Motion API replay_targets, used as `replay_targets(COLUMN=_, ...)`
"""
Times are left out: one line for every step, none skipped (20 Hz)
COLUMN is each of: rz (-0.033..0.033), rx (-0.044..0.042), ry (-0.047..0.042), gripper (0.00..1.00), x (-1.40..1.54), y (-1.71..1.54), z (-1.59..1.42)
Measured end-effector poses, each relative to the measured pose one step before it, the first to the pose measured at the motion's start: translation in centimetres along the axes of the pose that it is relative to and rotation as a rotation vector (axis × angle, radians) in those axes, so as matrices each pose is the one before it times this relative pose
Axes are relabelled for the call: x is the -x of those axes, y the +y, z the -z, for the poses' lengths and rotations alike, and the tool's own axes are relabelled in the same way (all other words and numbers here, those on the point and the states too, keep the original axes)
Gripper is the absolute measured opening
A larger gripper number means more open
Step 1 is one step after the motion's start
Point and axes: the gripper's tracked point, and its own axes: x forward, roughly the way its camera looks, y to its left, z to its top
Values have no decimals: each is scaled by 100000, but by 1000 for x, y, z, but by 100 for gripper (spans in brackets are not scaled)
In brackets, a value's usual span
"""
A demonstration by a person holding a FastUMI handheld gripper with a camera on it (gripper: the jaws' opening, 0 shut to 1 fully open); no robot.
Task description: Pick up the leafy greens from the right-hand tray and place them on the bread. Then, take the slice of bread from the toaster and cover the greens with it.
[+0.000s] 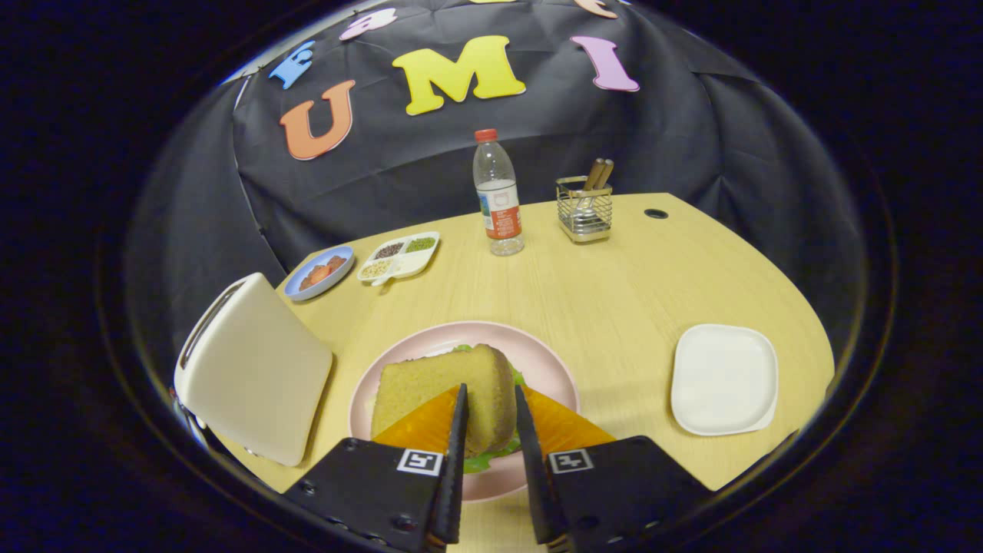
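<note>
Pink plate at lower centre of the frame carries the top bread slice over the leafy greens. The hand-held gripper grasps this slice, both fingers pressing its end. At lower left the toaster stands on the bench; the white tray lies at right.

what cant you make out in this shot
Gripper view:
- Lower slice of bread: hidden under the yellow top bread slice and green leafy greens on the round pink plate.
- Whether the gripper fingers press the top slice: the contact faces are hidden.
- Cream toaster slots: turned away.
- Contents of the white divided tray and blue dish: too small.
</note>
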Motion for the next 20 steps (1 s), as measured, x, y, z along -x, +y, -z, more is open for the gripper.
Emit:
replay_targets(rz=1635, rx=1701, ry=-1490, gripper=45, x=292, y=-295, z=-219)
replay_targets(rz=966, rx=1098, ry=-1604, gripper=55, x=401, y=-54, z=-47)
replay_targets(rz=-202, rx=604, ry=-2615, gripper=63, x=730, y=225, z=-418)
replay_targets(rz=1534, rx=367, ry=-2999, gripper=72, x=894, y=-20, z=-409)
replay_targets(rz=1309, rx=1281, ry=-4466, gripper=80, x=1240, y=23, z=-799)
replay_targets(rz=503, rx=1979, ry=-5832, gripper=88, x=1554, y=241, z=-1030)
replay_targets(rz=1065, rx=1737, ry=-5443, gripper=97, x=1601, y=186, z=-1098)
replay_targets(rz=1242, rx=383, ry=-5297, gripper=99, x=1641, y=137, z=-911)
replay_targets(rz=783, rx=-37, ry=-4420, gripper=98, x=1753, y=324, z=-1027)
replay_targets(rz=601, rx=1067, ry=-5381, gripper=98, x=1810, y=370, z=-1159)
replay_targets(rz=758, rx=1801, ry=-4661, gripper=98, x=1561, y=228, z=-1176)
replay_targets(rz=1397, rx=1242, ry=-4434, gripper=98, x=1510, y=-54, z=-1022)
replay_targets(rz=-522, rx=1054, ry=-3795, gripper=98, x=1340, y=266, z=-1197)
replay_targets(rz=373, rx=1242, ry=-2930, gripper=98, x=1142, y=130, z=-942)
replay_targets(rz=1367, rx=929, ry=-2060, gripper=97, x=935, y=-456, z=-772)
replay_targets(rz=183, rx=332, ry=-1818, gripper=96, x=871, y=-158, z=-766)
replay_targets(rz=338, rx=569, ry=-2709, gripper=96, x=850, y=-291, z=-1080)
replay_targets(rz=806, rx=258, ry=-1676, gripper=96, x=562, y=-375, z=-658)
replay_targets(rz=896, rx=-271, ry=-804, gripper=96, x=670, y=-443, z=-543)
replay_targets(rz=-92, rx=-411, ry=-155, gripper=96, x=502, y=-104, z=-371)
